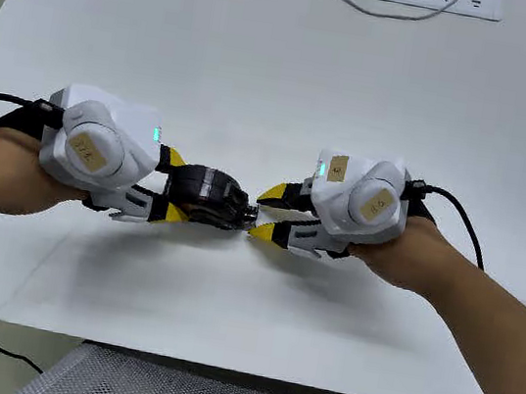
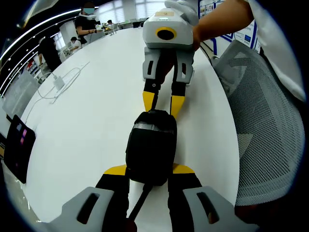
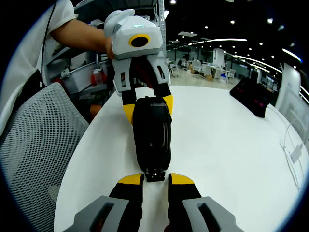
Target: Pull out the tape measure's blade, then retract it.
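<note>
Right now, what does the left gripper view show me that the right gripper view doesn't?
Left gripper view: the left gripper from behind, clamped on the sides of the tape measure, with the right gripper facing it. Right gripper view: the blade's end tab between the right gripper's parted fingers, and the left gripper seen head-on. Both: the tape measure, the white table and a mesh chair.

The tape measure is a black, rounded case lying on its side, clamped between the left gripper's jaws. Its blade is wound in, and the hook end reaches between the right gripper's jaw tips.
</note>
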`<state>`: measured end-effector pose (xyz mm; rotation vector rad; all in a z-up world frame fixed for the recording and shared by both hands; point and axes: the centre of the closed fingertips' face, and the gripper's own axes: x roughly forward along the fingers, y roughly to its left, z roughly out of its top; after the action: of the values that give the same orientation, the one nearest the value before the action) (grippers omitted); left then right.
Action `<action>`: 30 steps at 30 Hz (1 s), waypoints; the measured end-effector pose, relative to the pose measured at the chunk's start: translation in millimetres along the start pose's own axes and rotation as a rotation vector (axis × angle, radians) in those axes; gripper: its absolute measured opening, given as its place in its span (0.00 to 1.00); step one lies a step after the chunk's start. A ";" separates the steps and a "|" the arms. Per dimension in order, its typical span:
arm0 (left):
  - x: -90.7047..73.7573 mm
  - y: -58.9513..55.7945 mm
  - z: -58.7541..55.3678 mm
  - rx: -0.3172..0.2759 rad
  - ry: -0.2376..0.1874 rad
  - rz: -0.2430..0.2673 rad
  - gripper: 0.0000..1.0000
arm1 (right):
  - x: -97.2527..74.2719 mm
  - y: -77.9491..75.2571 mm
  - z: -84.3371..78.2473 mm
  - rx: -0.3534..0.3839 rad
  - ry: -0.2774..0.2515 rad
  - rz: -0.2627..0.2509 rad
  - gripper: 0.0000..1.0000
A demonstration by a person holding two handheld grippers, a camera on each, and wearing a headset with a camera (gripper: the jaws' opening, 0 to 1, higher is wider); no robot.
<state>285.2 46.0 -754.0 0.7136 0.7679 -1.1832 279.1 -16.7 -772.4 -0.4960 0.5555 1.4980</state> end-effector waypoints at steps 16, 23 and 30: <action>0.4 0.0 0.1 0.000 -0.001 0.001 0.25 | 6.4 1.1 -0.9 -0.009 -0.003 0.019 0.12; 0.3 -0.3 0.6 -0.001 -0.003 0.002 0.25 | 6.6 1.1 -0.6 -0.007 -0.003 0.019 0.11; 0.1 -0.1 -0.1 -0.005 -0.003 0.000 0.24 | 5.5 1.9 -1.1 -0.034 0.005 0.013 0.09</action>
<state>285.1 45.9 -754.2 0.7077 0.7680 -1.1816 277.1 -13.0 -776.6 -0.5236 0.5394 1.5206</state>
